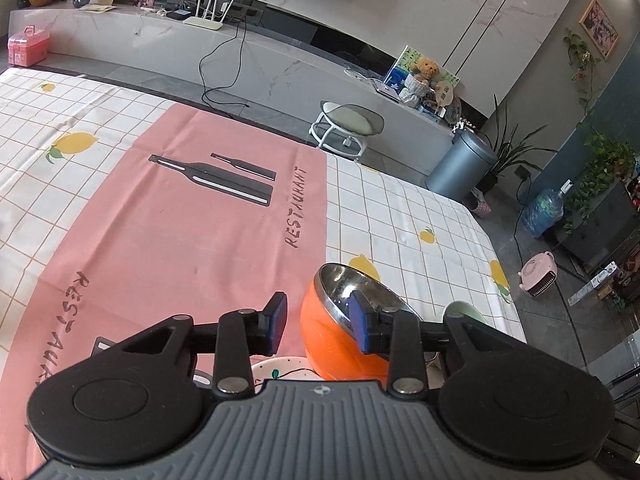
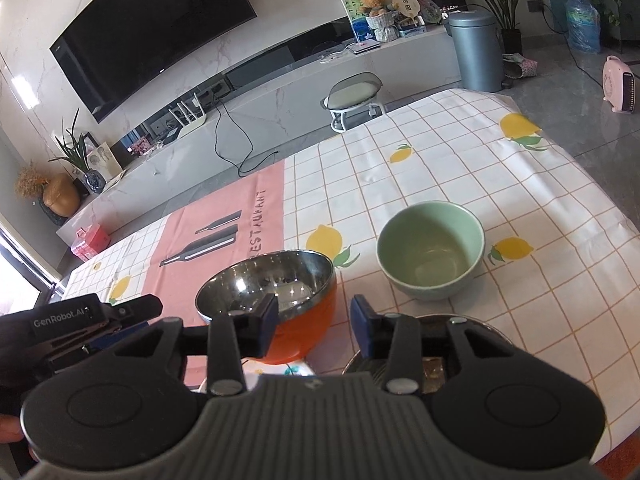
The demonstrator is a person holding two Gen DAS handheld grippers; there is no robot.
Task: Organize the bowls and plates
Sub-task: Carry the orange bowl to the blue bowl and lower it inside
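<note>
Both parted tools (image 1: 320,326) (image 2: 314,324) straddle the orange bowl's (image 2: 296,336) rim.

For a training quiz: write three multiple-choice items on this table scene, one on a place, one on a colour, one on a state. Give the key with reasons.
1. Where does the green bowl stand?
A. on the pink mat
B. on the lemon-print checked cloth
C. inside the orange bowl

2. What colour is the outside of the steel-lined bowl?
A. orange
B. blue
C. white

3. How is the right gripper?
A. shut on the green bowl
B. shut on a plate
C. open, holding nothing

Key:
1 B, the green bowl sits on checked squares between printed lemons.
2 A, its outer wall is bright orange below the shiny rim.
3 C, its blue pads stand apart with cloth showing between them.
</note>
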